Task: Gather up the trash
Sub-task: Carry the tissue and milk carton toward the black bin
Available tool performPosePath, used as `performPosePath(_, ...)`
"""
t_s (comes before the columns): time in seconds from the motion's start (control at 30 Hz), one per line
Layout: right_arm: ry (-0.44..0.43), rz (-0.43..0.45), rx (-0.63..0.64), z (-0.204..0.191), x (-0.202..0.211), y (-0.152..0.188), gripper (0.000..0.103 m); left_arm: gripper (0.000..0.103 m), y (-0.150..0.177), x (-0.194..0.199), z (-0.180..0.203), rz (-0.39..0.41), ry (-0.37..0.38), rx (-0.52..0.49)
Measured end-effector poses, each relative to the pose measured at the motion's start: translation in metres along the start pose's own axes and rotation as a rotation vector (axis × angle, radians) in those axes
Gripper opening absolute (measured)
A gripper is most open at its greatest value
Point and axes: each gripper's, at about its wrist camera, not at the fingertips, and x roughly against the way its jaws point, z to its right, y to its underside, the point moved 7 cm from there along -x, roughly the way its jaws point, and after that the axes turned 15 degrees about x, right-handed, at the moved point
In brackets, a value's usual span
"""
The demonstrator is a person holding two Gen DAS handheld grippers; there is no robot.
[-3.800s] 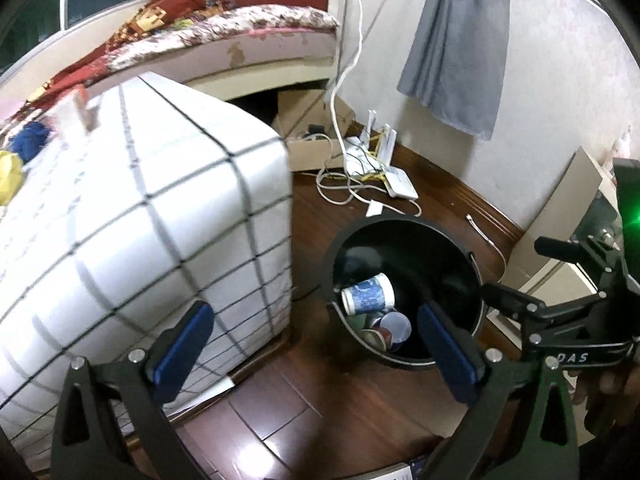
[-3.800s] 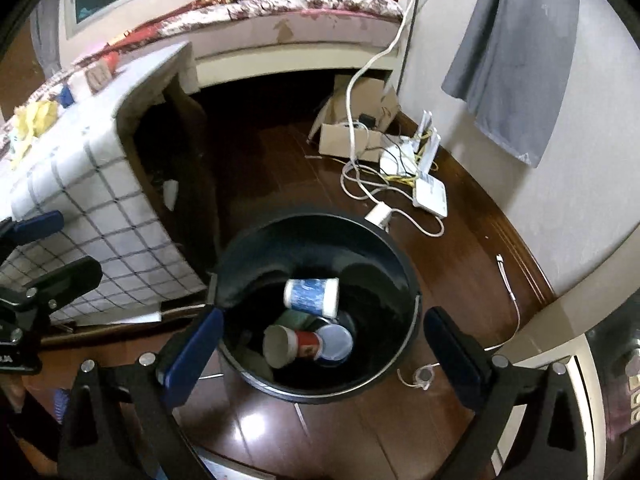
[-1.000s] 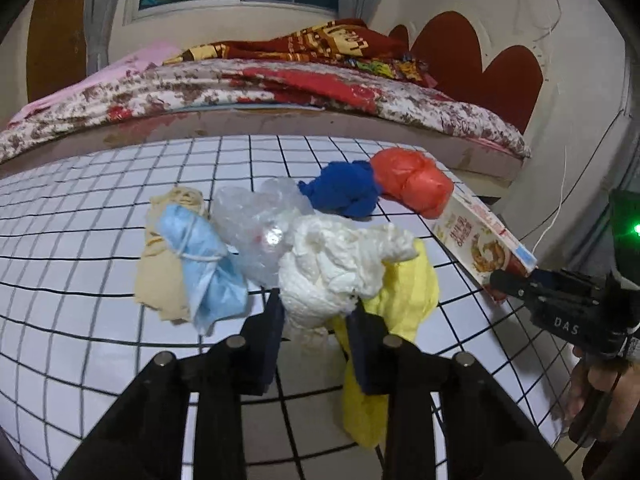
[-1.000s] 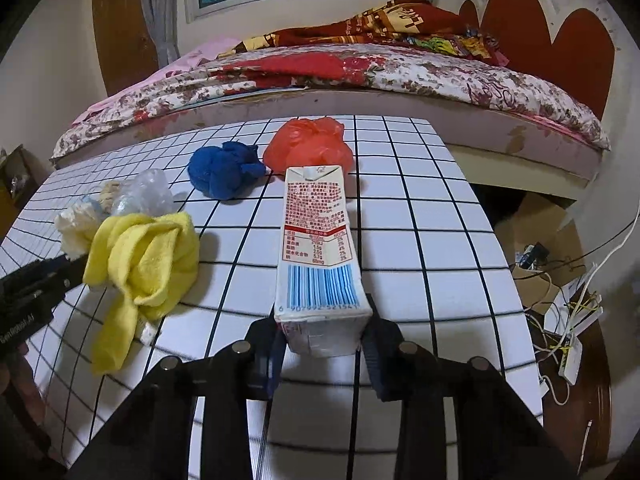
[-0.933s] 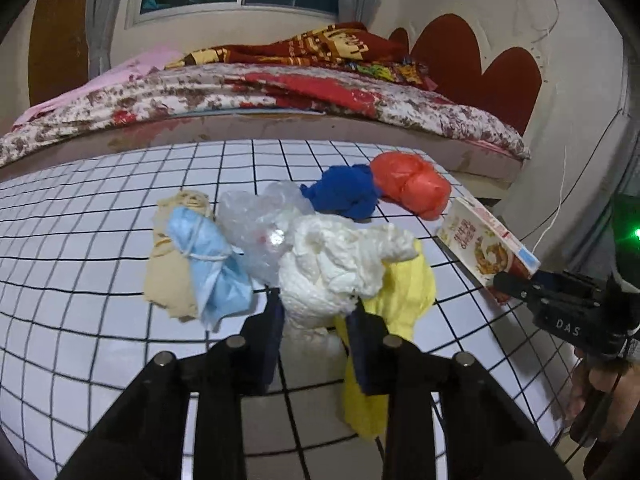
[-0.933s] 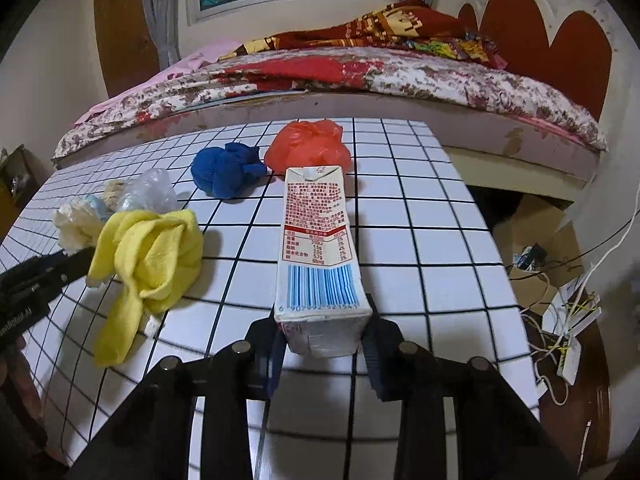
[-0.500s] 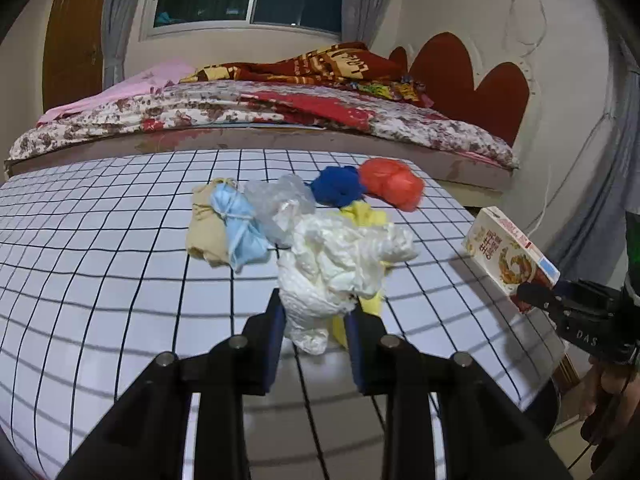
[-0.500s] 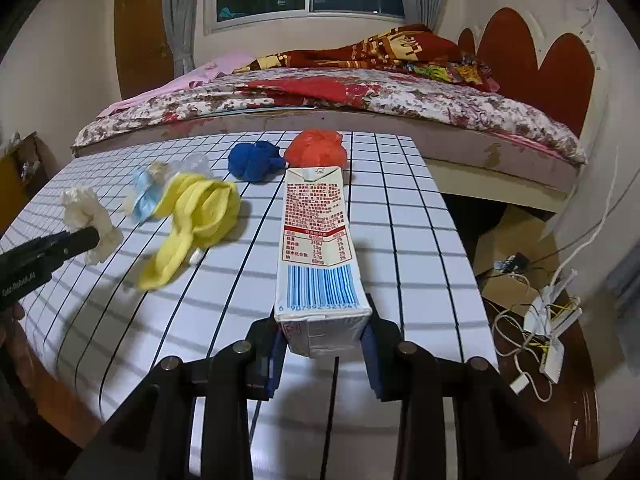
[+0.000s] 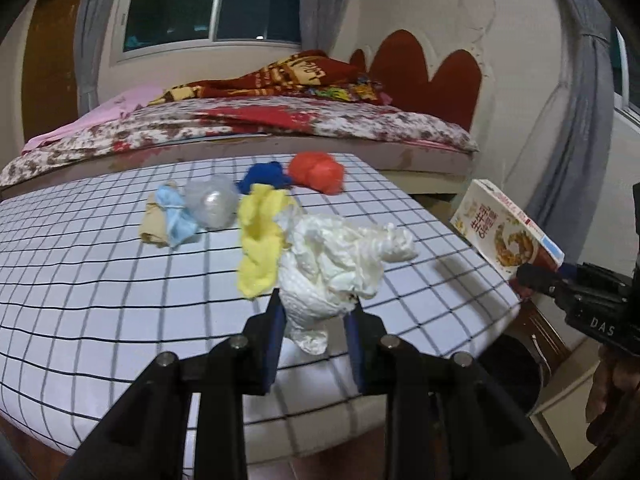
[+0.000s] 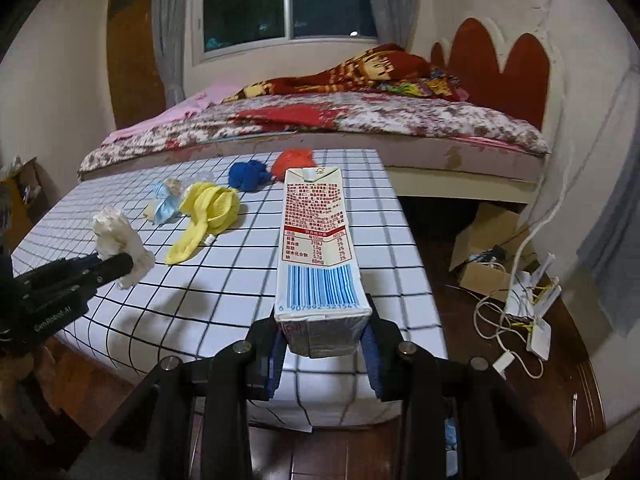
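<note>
The left gripper is clamped on a crumpled white tissue and the right gripper on a milk carton, both lifted clear of the checked table, probably bound for the bin at four o'clock.

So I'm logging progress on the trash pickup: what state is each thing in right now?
left gripper: shut on white crumpled paper, lifted
right gripper: shut on milk carton, lifted
yellow cloth: lying on checkered table
blue wad: on table
red wad: on table
clear plastic bag: on table
</note>
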Motion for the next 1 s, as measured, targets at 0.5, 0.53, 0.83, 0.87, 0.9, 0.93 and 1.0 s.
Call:
performPosePath(0.5, 0.109, -0.021, -0.097, 0.058, 0.040, 0.057, 0.035, 0.030, 0.033, -0.002, 0.083, -0.048, 0.115, -0.086)
performPosePath(0.53, 0.116, -0.025, -0.101, 0.061, 0.042, 0.060, 0.035, 0.030, 0.035, -0.003, 0.089, -0.057, 0.127, -0.092)
performPosePath(0.83, 0.166, -0.051, -0.153, 0.090, 0.056, 0.088, 0.035, 0.030, 0.054, -0.008, 0.135, -0.092, 0.185, -0.149)
performPosePath(0.87, 0.172, -0.053, -0.157, 0.093, 0.057, 0.091, 0.035, 0.030, 0.057, -0.009, 0.140, -0.096, 0.190, -0.154)
performPosePath(0.9, 0.180, -0.057, -0.164, 0.098, 0.060, 0.095, 0.035, 0.030, 0.059, -0.010, 0.144, -0.102, 0.196, -0.159)
performPosePath(0.93, 0.184, -0.060, -0.170, 0.101, 0.061, 0.100, 0.035, 0.030, 0.061, -0.011, 0.149, -0.105, 0.200, -0.163)
performPosePath(1.0, 0.193, -0.067, -0.182, 0.108, 0.064, 0.108, 0.035, 0.030, 0.066, -0.013, 0.157, -0.116, 0.210, -0.174)
